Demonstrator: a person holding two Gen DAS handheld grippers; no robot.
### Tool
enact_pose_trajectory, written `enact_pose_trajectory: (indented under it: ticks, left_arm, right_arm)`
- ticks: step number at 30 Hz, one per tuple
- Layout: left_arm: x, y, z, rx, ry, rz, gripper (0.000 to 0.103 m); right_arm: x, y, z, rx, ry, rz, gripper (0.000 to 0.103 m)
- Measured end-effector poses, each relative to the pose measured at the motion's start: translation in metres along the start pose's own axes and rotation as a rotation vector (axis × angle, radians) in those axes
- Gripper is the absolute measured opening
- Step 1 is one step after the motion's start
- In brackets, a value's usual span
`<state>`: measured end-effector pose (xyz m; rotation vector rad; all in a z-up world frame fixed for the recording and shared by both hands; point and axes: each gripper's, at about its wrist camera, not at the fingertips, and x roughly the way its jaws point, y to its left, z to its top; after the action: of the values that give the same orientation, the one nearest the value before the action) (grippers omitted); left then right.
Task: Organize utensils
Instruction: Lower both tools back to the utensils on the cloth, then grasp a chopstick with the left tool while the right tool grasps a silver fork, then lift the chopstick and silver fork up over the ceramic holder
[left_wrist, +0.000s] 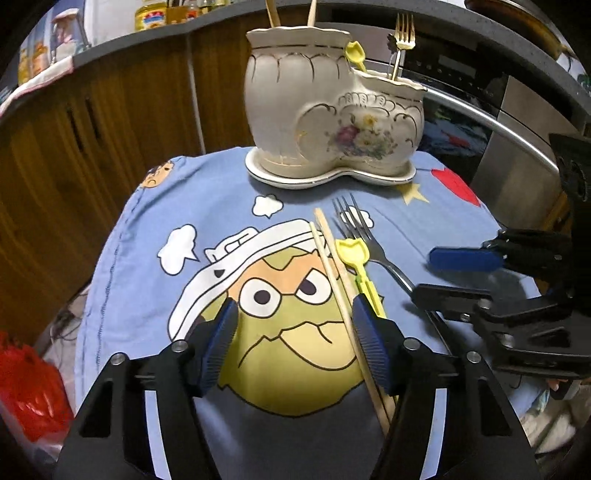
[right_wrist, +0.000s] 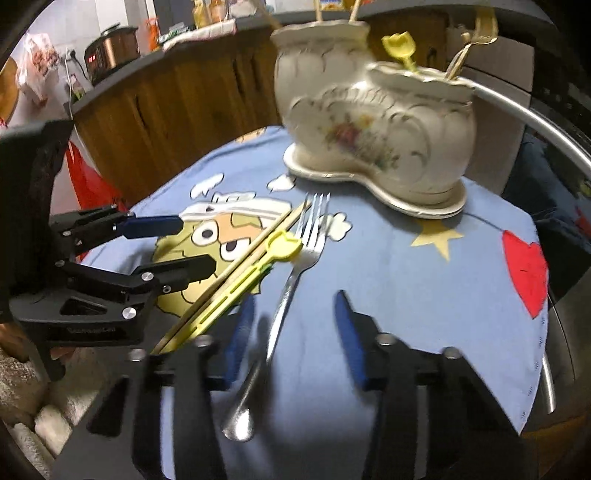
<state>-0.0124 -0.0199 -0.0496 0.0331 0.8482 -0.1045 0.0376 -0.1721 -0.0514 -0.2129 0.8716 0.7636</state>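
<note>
Both tongs gape empty: right tongs (right_wrist: 291, 339) straddle the slick, stiff steel fork (right_wrist: 295, 266), best pinched mid-handle; left tongs (left_wrist: 291, 343) flank light chopsticks (left_wrist: 336, 280).

I'm in a pretty dim kitchen here. Behind my table there's a run of wooden cabinets (left_wrist: 110, 122) with dark slot handles, topped by a dark grey countertop (left_wrist: 155, 35). Up on the counter there's a bottle of yellow oil (left_wrist: 149, 14) and some other jars, too blurry to read. Over on the far left of the right wrist view I can see a copper-coloured cooker (right_wrist: 110, 50) with a red display, plugged in against a white wall (right_wrist: 144, 9). On the right side there's a dark oven (left_wrist: 461, 74) with a long silver handle bar (left_wrist: 509, 122). A red plastic bag (left_wrist: 29, 384) sits down low by the floor.
</note>
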Motion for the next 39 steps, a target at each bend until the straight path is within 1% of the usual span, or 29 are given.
enact_pose_trajectory:
  ticks: [3, 5, 7, 8, 11, 14, 15, 17, 19, 23, 24, 26, 27, 30, 33, 36, 38, 39]
  left_arm:
    - [-0.001, 0.000, 0.001, 0.001, 0.000, -0.005, 0.061]
    - [-0.001, 0.000, 0.002, 0.000, 0.002, -0.009, 0.059]
    - [0.000, -0.002, 0.002, 0.005, 0.008, -0.011, 0.055]
    - [0.001, -0.003, 0.002, 0.007, 0.012, -0.013, 0.055]
    - [0.002, -0.007, 0.003, 0.019, 0.022, -0.018, 0.051]
    - [0.005, -0.010, 0.003, 0.024, 0.039, -0.019, 0.041]
    - [0.007, -0.011, 0.003, 0.025, 0.046, -0.016, 0.035]
    - [0.009, -0.014, 0.003, 0.031, 0.054, -0.015, 0.032]
    - [0.012, -0.019, 0.005, 0.043, 0.070, -0.015, 0.026]
    - [0.019, -0.027, 0.009, 0.079, 0.083, 0.022, 0.024]
    - [0.020, -0.028, 0.010, 0.080, 0.086, 0.022, 0.022]
    - [0.021, -0.026, 0.012, 0.070, 0.088, 0.023, 0.015]
    - [0.021, -0.024, 0.012, 0.067, 0.086, 0.026, 0.007]
    - [0.020, -0.015, 0.011, 0.036, 0.080, 0.000, 0.005]
    - [0.013, -0.010, 0.009, 0.033, 0.046, 0.008, 0.005]
    - [-0.005, -0.004, 0.010, 0.031, -0.029, -0.006, 0.005]
    - [-0.023, 0.000, 0.013, 0.030, -0.115, -0.036, 0.005]
    - [-0.032, 0.001, 0.016, 0.031, -0.155, -0.046, 0.005]
  right_arm:
    - [0.009, 0.006, 0.004, -0.014, 0.028, -0.016, 0.025]
    - [0.014, 0.009, 0.007, -0.025, 0.030, -0.042, 0.023]
    - [0.017, 0.011, 0.008, -0.038, 0.024, -0.068, 0.016]
    - [0.017, 0.009, 0.009, -0.035, 0.023, -0.069, 0.011]
    - [0.015, 0.002, 0.006, -0.013, 0.012, -0.067, 0.006]
    - [0.009, -0.008, 0.003, 0.015, 0.000, -0.067, 0.005]
    - [0.007, -0.011, 0.003, 0.024, -0.003, -0.063, 0.005]
    - [0.002, -0.014, 0.002, 0.028, -0.015, -0.065, 0.005]
    - [-0.002, -0.014, 0.003, 0.022, -0.029, -0.074, 0.005]
    - [-0.010, -0.017, 0.003, 0.024, -0.061, -0.075, 0.005]
    - [-0.014, -0.018, 0.003, 0.025, -0.068, -0.074, 0.005]
    - [-0.022, -0.020, 0.002, 0.029, -0.086, -0.070, 0.005]
    - [-0.026, -0.022, 0.001, 0.031, -0.098, -0.066, 0.005]
    - [-0.034, -0.026, 0.001, 0.040, -0.129, -0.050, 0.005]
    - [-0.045, -0.032, 0.001, 0.052, -0.166, -0.026, 0.005]
    - [-0.059, -0.033, 0.002, 0.059, -0.224, -0.009, 0.005]
    - [-0.072, -0.036, 0.004, 0.067, -0.287, -0.001, 0.005]
    - [-0.072, -0.034, 0.005, 0.068, -0.306, 0.000, 0.005]
